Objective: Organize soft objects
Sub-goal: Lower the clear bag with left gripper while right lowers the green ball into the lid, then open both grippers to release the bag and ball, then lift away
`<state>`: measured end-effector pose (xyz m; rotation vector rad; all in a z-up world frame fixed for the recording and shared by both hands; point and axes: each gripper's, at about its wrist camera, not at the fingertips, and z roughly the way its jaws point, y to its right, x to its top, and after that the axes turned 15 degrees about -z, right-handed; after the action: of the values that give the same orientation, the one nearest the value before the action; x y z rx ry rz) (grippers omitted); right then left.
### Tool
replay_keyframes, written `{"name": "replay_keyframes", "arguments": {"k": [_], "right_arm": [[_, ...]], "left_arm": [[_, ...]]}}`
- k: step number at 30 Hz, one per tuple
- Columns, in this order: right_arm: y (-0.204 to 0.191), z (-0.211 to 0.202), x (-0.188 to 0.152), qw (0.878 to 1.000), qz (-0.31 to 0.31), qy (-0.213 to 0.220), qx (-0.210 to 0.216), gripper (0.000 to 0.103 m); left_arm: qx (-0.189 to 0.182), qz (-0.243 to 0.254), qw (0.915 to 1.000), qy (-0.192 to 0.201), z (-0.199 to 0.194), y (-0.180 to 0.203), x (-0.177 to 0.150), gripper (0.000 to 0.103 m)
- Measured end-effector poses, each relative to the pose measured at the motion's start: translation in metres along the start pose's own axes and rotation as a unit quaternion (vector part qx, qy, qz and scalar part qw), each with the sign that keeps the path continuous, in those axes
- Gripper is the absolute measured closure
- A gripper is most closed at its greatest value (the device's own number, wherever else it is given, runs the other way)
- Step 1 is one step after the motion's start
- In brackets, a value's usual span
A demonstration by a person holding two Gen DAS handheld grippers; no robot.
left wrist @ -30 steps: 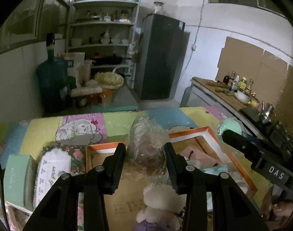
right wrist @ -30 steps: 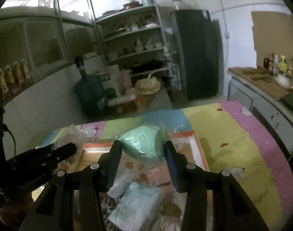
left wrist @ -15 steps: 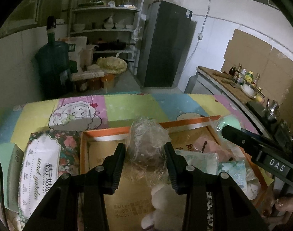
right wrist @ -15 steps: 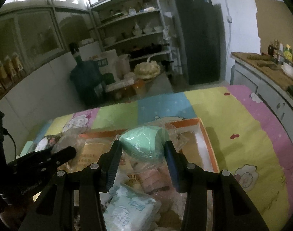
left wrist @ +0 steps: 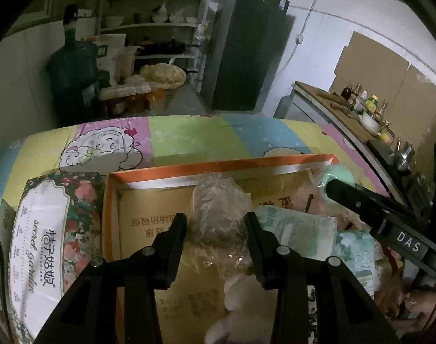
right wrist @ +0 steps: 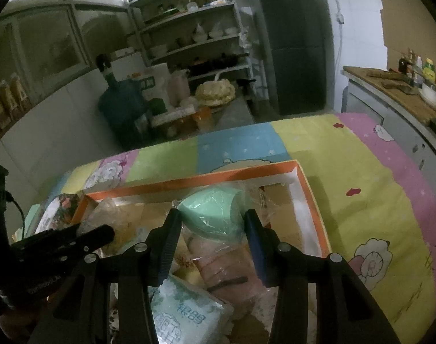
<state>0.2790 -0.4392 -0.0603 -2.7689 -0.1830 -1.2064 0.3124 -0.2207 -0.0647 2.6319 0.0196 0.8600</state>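
Note:
An orange-rimmed cardboard box [left wrist: 218, 164] lies on a colourful mat and holds several soft items. My left gripper [left wrist: 216, 220] is shut on a clear plastic-wrapped bundle [left wrist: 218, 206] over the box's middle. My right gripper [right wrist: 210, 219] is shut on a mint green soft object in plastic [right wrist: 215, 215] above the box [right wrist: 312, 200], and its finger shows in the left wrist view [left wrist: 361, 200]. A white plush toy [left wrist: 243, 295], tissue packs [right wrist: 186, 315] and a pink wrapped item [right wrist: 229, 269] lie in the box.
A floral tissue pack [left wrist: 43, 246] lies left of the box. The patterned mat [right wrist: 361, 172] stretches to the right. A blue water jug [left wrist: 71, 66], shelves [right wrist: 195, 28], a dark fridge [right wrist: 292, 46] and a counter with bottles [left wrist: 361, 106] stand behind.
Both grippers have tilted down and moved lower over the box, each still holding its item. The box and its contents now fill more of both views.

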Motion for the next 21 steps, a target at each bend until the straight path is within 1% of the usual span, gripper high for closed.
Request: {"name": "replay_keyframes", "arguments": {"k": [5,10,13,16,19,21], "right_arm": [[-0.002,0.003,-0.001,1.000,-0.005,-0.009,0.000,0.055],[-0.003,0.003,-0.001,1.000,-0.007,-0.010,-0.001,0.053],[-0.002,0.003,-0.001,1.000,-0.005,-0.011,0.000,0.053],[-0.003,0.003,-0.001,1.000,-0.007,-0.013,-0.001,0.046],[-0.003,0.003,-0.002,1.000,-0.009,-0.012,-0.003,0.040],[-0.003,0.003,-0.002,1.000,-0.009,-0.012,-0.004,0.036]], "left_arm": [[-0.001,-0.015,0.9999,-0.005,0.001,-0.004,0.001,0.058],[-0.011,-0.031,0.9994,-0.007,0.000,-0.009,0.004,0.057],[-0.013,-0.032,0.9994,-0.005,-0.002,-0.009,0.004,0.056],[-0.014,-0.029,0.9995,-0.001,-0.003,-0.009,0.003,0.054],[-0.017,-0.026,0.9995,0.007,-0.007,-0.007,0.002,0.047],[-0.019,-0.023,0.9995,0.012,-0.010,-0.005,0.002,0.039]]}}
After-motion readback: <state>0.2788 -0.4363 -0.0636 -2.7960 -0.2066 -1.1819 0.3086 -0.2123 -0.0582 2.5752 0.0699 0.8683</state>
